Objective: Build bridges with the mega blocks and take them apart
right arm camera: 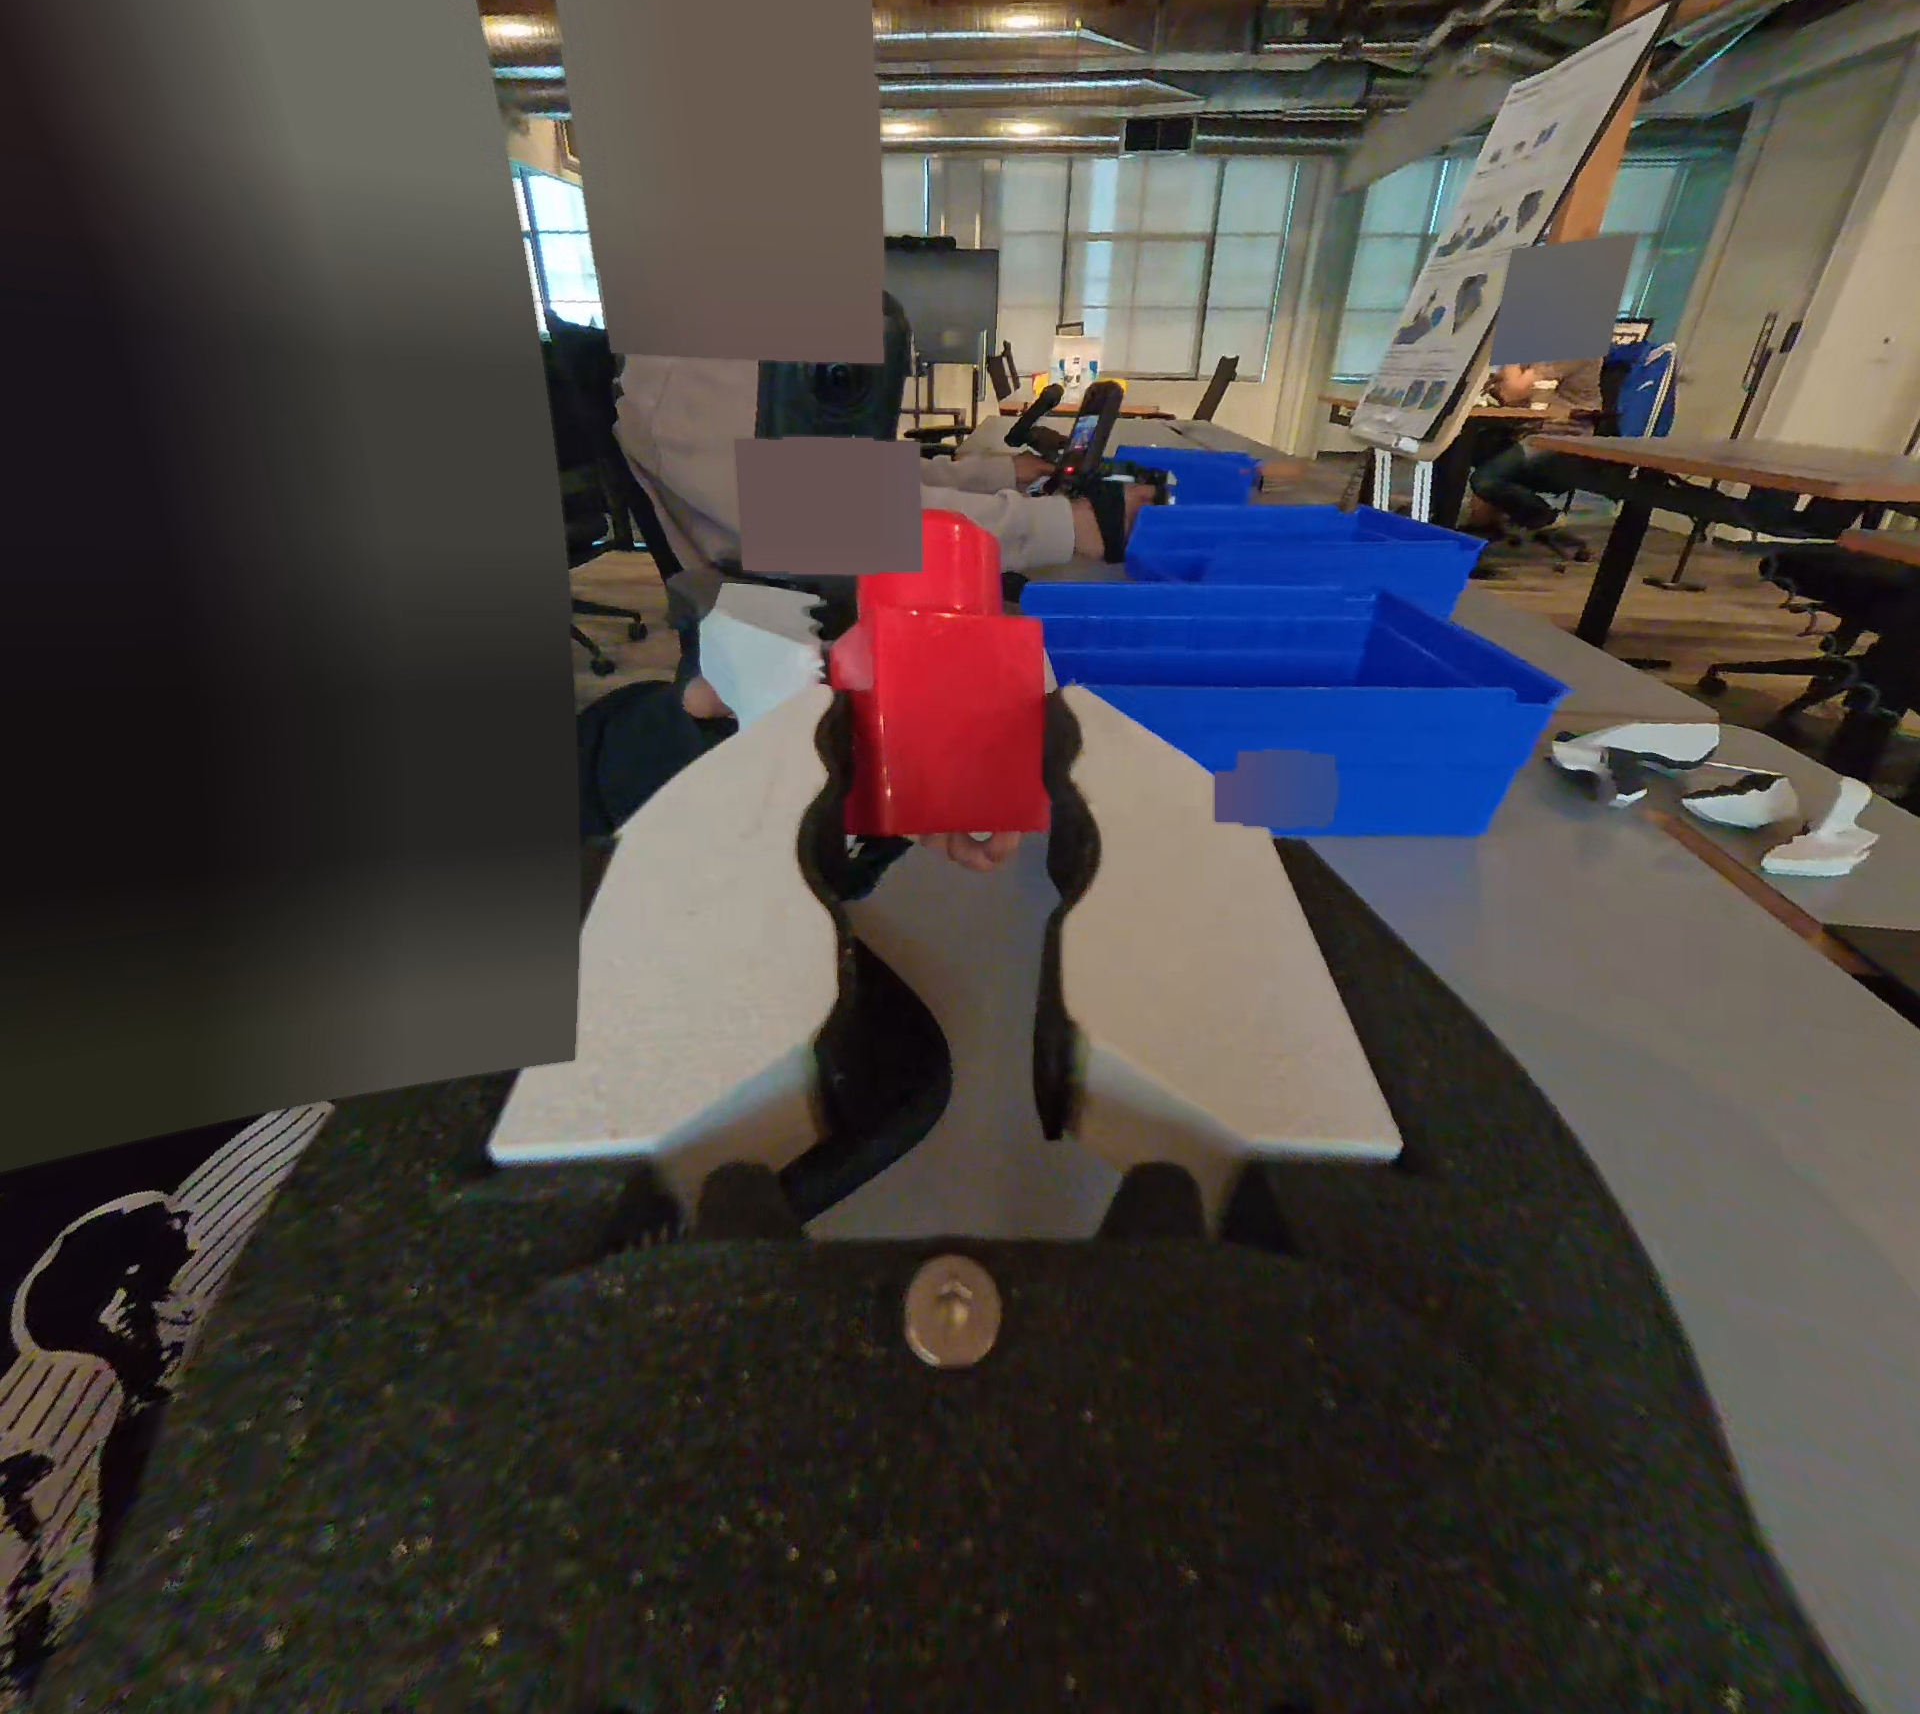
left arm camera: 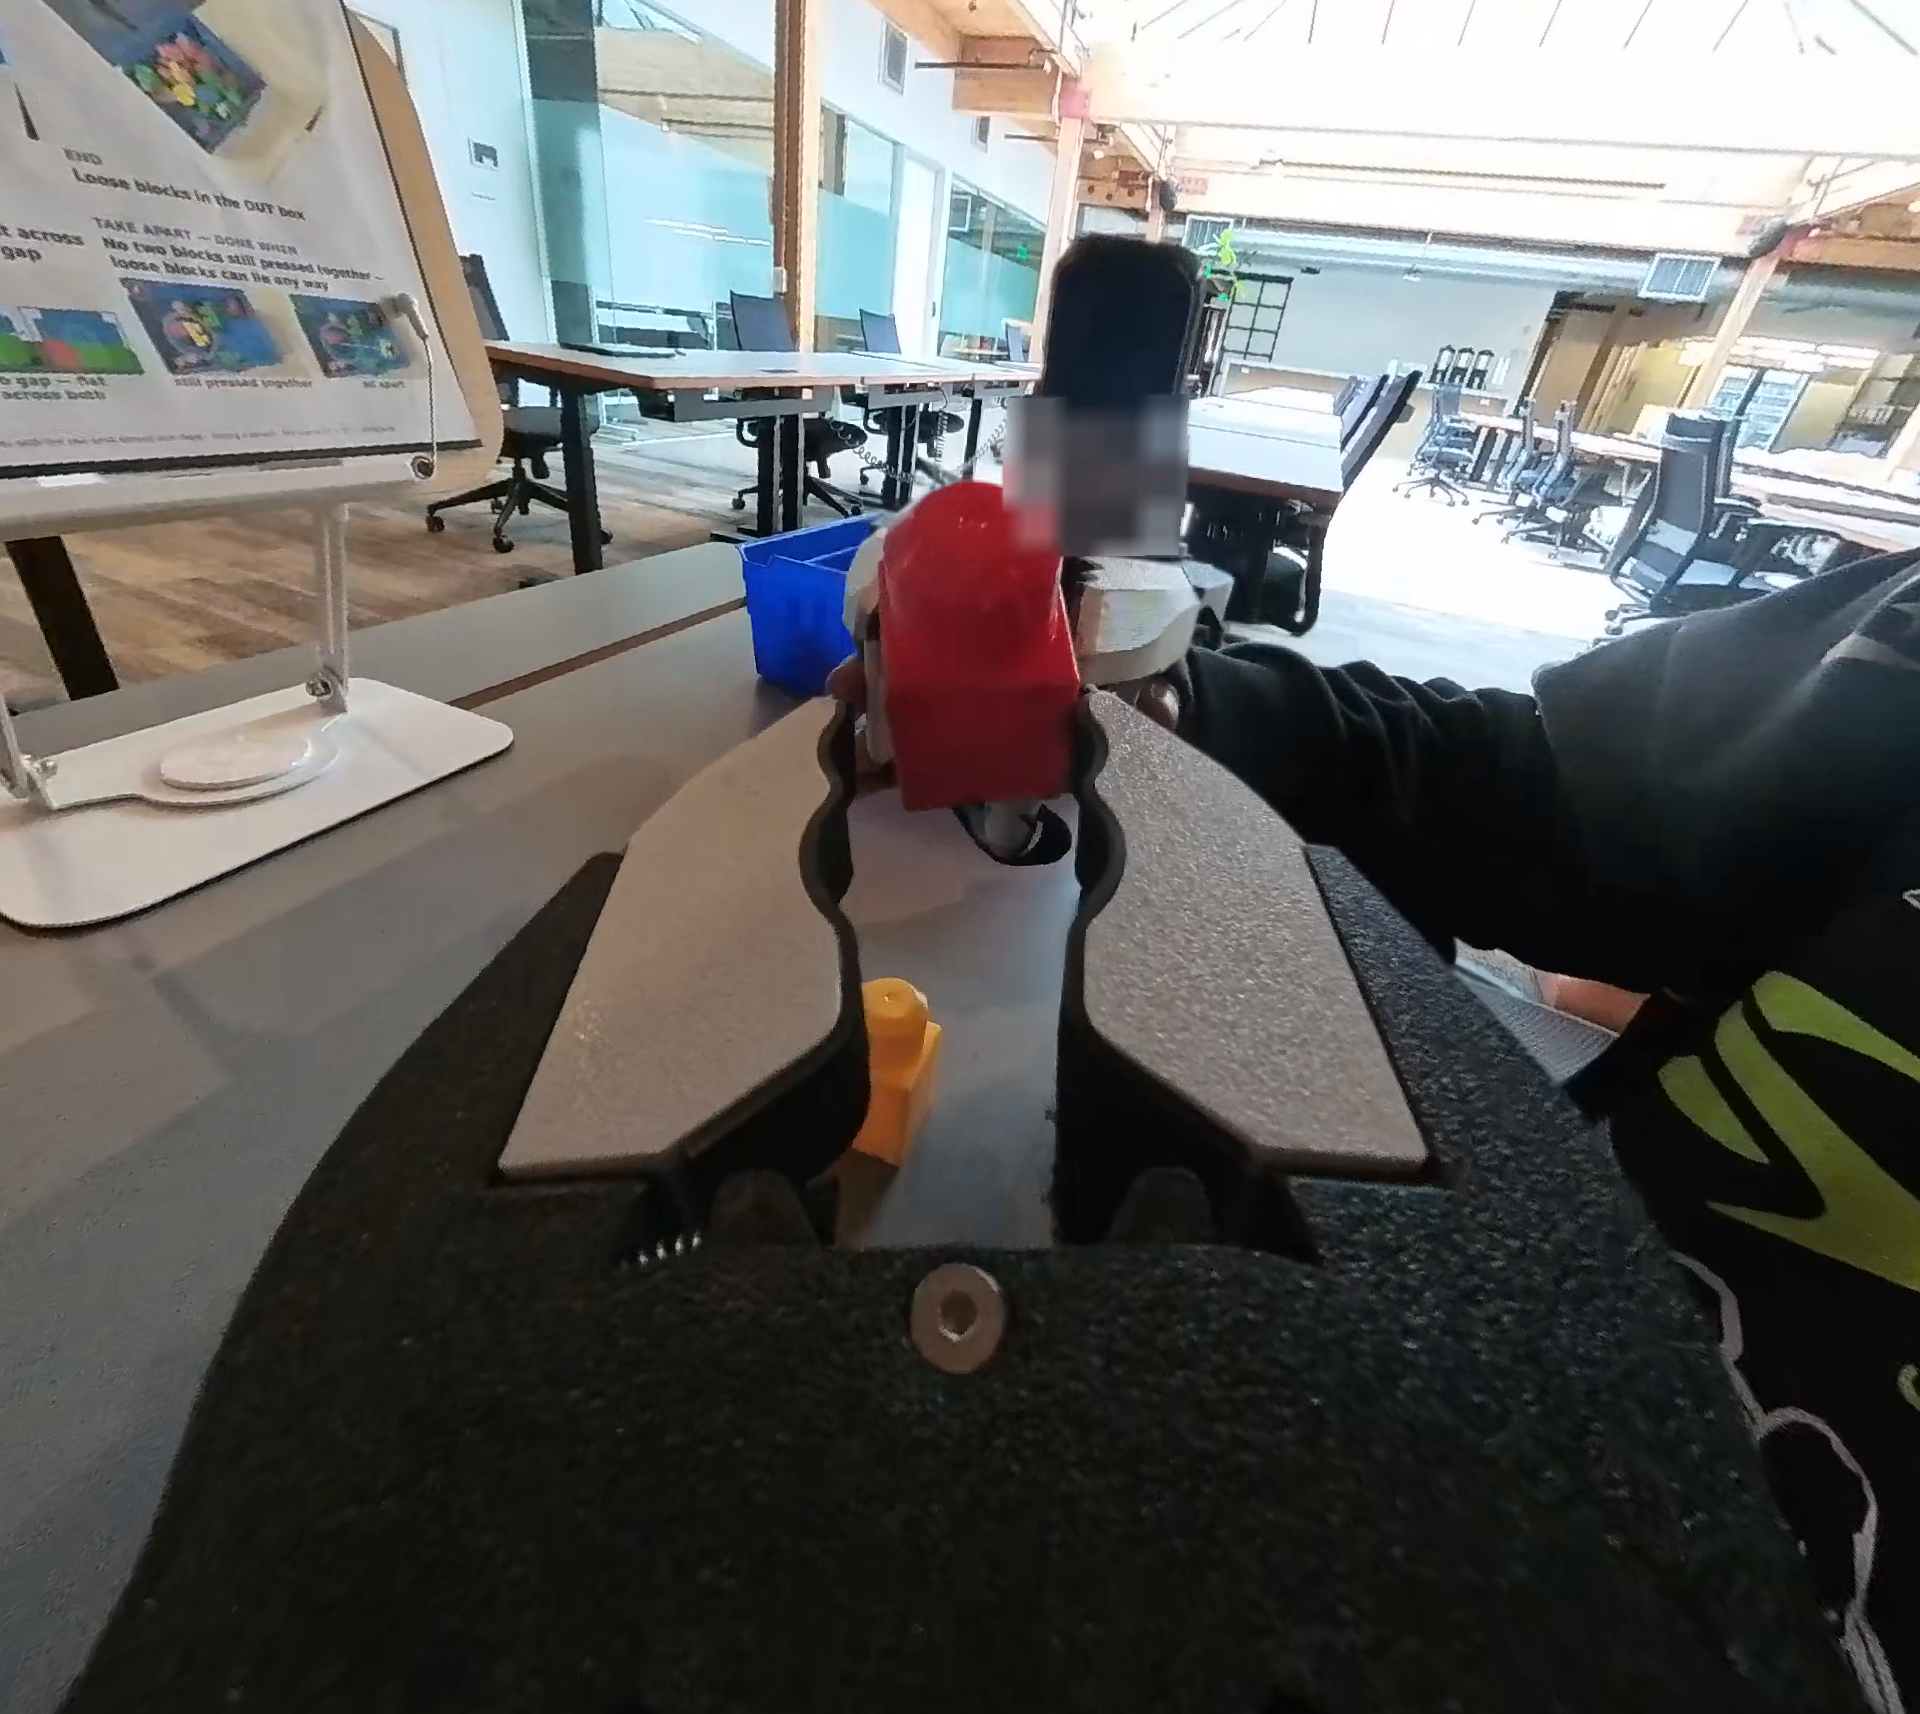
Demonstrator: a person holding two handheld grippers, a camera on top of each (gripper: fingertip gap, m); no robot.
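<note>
I've got both grippers, left (left arm camera: pixel 961 734) and right (right arm camera: pixel 945 755), clamped on one red block (left arm camera: pixel 971 677) held above the table (left arm camera: pixel 312 989), mid pull-apart I reckon, so next comes a steady opposing tug.

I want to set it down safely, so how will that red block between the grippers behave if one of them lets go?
The red block looks like rigid, glossy plastic, so it probably won't flex but may slip on smooth pads. Both the left gripper and right gripper pinch it, so one grip could likely hold it. It looks hollow, probably light.
</note>
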